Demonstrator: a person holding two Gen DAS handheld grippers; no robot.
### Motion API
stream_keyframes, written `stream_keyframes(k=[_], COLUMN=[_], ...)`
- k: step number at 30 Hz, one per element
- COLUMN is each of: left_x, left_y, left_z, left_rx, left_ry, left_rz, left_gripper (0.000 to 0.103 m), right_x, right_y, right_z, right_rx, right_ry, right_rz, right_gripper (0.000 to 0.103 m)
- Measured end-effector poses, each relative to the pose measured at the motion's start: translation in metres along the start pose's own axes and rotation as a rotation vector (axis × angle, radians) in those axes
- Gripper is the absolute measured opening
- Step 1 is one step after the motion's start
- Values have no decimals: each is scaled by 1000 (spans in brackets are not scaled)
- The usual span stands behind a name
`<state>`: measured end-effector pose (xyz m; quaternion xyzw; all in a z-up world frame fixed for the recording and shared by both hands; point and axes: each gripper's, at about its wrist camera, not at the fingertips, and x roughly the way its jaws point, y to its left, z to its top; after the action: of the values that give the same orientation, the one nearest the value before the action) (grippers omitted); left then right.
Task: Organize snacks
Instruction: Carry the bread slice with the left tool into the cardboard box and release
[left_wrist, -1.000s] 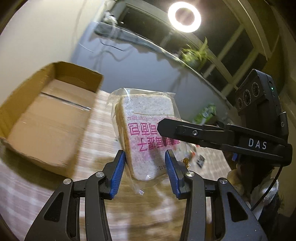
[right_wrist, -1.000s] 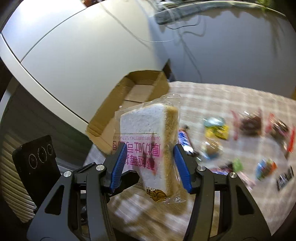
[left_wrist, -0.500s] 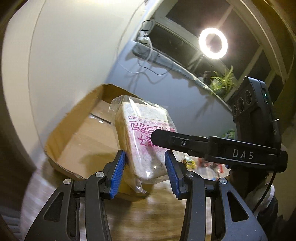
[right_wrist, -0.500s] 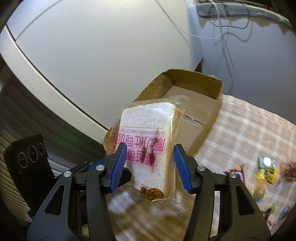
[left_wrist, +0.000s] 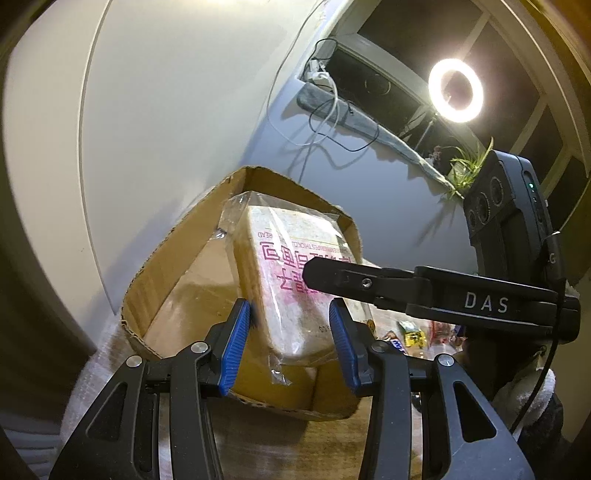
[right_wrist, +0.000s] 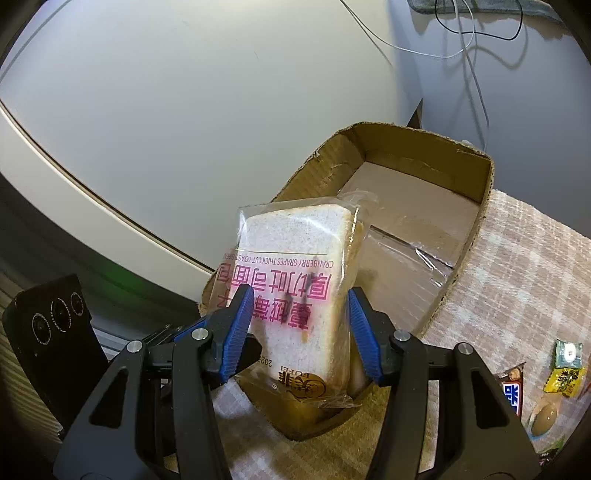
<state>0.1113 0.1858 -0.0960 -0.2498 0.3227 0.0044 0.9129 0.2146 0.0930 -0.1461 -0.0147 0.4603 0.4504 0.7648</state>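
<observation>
A clear packet of sliced toast bread with pink print hangs in the air over the near end of an open cardboard box. My left gripper is shut on its lower part, blue pads against both sides. From the right, a black finger of my right gripper lies across the printed face. In the right wrist view the bread packet sits upright between the blue pads of my right gripper, also shut on it. Beyond it lies the cardboard box, with only a bare taped floor showing.
The box rests on a checked tablecloth next to a pale curved wall. Several small snack packets lie on the cloth to the right of the box. A ring light and loose cables hang along the far wall.
Both grippers have carried the bread packet sideways from over the cloth to over the box's near end. The box now looms larger and closer, and the loose snacks have slid towards the right edge.
</observation>
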Motion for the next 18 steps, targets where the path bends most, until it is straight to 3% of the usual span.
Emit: stream_keyframes(k=[8,12,18], left_x=[-10,-19,-31], left_y=[-2,-11,-28], left_z=[-4,-6,-16], left_rx=[19,40,82], left_ry=[-24,-44,-64], left_rz=[47,53,52], left_gripper=[42,42,42], right_x=[-11,-26,-61], right_y=[-6,-6,-13], right_z=[0,-4,-24], right_rx=[1,-8,-35], right_ry=[-37,-62,-101], right_rz=[-35,-53,-132], right_gripper=[57,72,77])
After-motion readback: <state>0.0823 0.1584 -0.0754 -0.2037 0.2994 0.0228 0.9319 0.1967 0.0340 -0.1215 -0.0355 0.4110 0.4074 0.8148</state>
